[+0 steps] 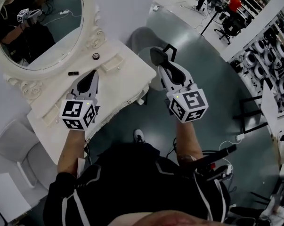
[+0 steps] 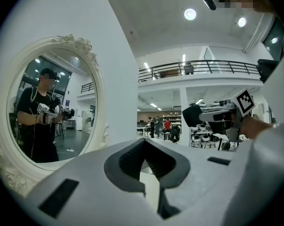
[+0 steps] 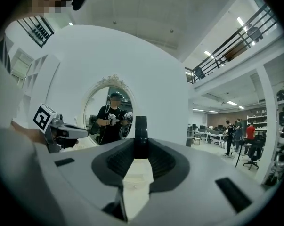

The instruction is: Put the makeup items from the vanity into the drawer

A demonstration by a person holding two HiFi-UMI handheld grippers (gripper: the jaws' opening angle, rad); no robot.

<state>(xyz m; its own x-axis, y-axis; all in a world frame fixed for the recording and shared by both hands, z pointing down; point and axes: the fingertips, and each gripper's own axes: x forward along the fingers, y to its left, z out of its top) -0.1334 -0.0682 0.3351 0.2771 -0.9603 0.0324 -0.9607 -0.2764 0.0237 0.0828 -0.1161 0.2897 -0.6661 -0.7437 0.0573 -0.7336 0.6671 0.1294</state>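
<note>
The white vanity (image 1: 127, 79) with an oval mirror (image 1: 38, 22) stands at the left of the head view. A small round black item (image 1: 95, 56) and a short black stick (image 1: 73, 73) lie on its top near the mirror. My left gripper (image 1: 93, 75) hovers over the vanity top just right of the stick; its jaws meet at the tips with nothing between them (image 2: 144, 147). My right gripper (image 1: 159, 59) hangs off the vanity's right end, above the floor. It is shut on a flat black compact (image 3: 141, 134), seen edge-on and upright between the pads.
Small drawer fronts (image 1: 109, 63) sit on the vanity's raised back shelf. A grey stool (image 1: 141, 36) stands beyond the vanity's right end, and a grey chair (image 1: 14, 149) is at the lower left. Cables and a power strip (image 1: 225, 149) lie on the floor at the right.
</note>
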